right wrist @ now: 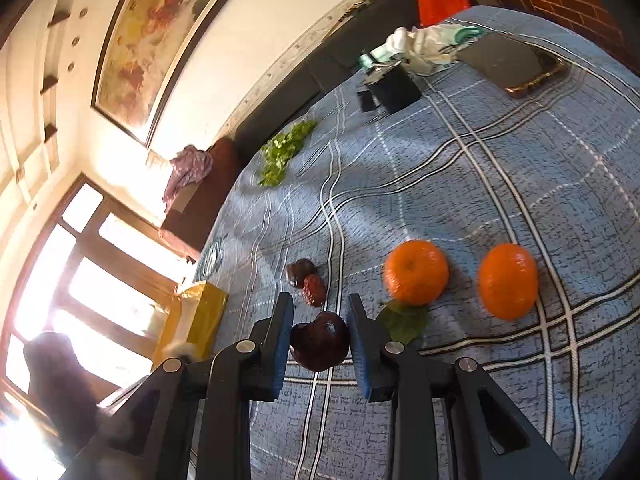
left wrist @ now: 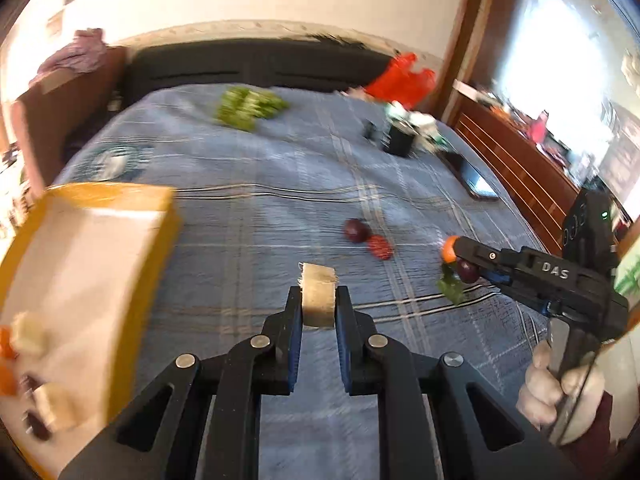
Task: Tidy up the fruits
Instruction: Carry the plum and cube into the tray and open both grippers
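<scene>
Two oranges (right wrist: 416,272) rest beside dark red dates (right wrist: 314,290) on the bedspread.

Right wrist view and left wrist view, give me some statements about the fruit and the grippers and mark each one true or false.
1. The left gripper is shut on a pale cut fruit slice. True.
2. The right gripper is empty. False: a dark purple round plum sits between its fingers.
3. Two orange mandarins lie on the blue plaid bedspread. True.
4. The yellow cardboard box holds nothing. False: fruit pieces lie inside.
5. A green leaf lies beside one mandarin. True.
</scene>
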{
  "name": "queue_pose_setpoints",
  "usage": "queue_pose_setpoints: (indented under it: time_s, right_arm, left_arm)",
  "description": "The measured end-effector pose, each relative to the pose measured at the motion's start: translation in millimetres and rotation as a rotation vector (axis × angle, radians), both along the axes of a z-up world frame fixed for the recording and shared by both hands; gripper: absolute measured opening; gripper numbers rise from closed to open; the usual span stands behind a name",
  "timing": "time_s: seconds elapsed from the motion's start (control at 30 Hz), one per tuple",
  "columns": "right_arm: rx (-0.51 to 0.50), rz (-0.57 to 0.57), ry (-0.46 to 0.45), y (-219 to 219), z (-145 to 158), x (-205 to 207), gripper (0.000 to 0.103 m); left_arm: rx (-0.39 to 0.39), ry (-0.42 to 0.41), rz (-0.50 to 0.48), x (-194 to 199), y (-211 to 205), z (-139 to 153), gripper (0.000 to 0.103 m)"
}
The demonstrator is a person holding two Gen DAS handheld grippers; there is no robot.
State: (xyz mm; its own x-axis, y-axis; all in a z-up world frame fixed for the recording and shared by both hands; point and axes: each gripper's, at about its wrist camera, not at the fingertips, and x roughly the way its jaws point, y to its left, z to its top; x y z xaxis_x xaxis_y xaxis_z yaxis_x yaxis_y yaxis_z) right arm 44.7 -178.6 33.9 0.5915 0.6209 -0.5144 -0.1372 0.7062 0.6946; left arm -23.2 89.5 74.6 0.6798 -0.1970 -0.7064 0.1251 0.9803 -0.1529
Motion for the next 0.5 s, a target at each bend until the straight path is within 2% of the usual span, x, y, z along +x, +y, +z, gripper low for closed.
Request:
queue_pose_setpoints:
  time_s: [0.2, 0.33, 0.5]
  right_arm:
    - [-0.132, 0.056, -0.043, 33.9, 11.5, -11.2, 0.029]
    - [-0.142, 0.135, -0.067, 70.6, 25.7, -27.0, 0.030]
    - [-0.141, 0.311, -0.103, 151.3, 47.4, -48.1, 0.030]
  left_arm:
    - [0.054, -0.024, 0.175, -49.6, 78.1, 16.2, 0.015]
    - [0.054, -0.002, 0.308, -76.2, 135.6, 14.8, 0.015]
    - [0.029, 0.040, 0.427, -96.3, 182.6, 0.3, 0.015]
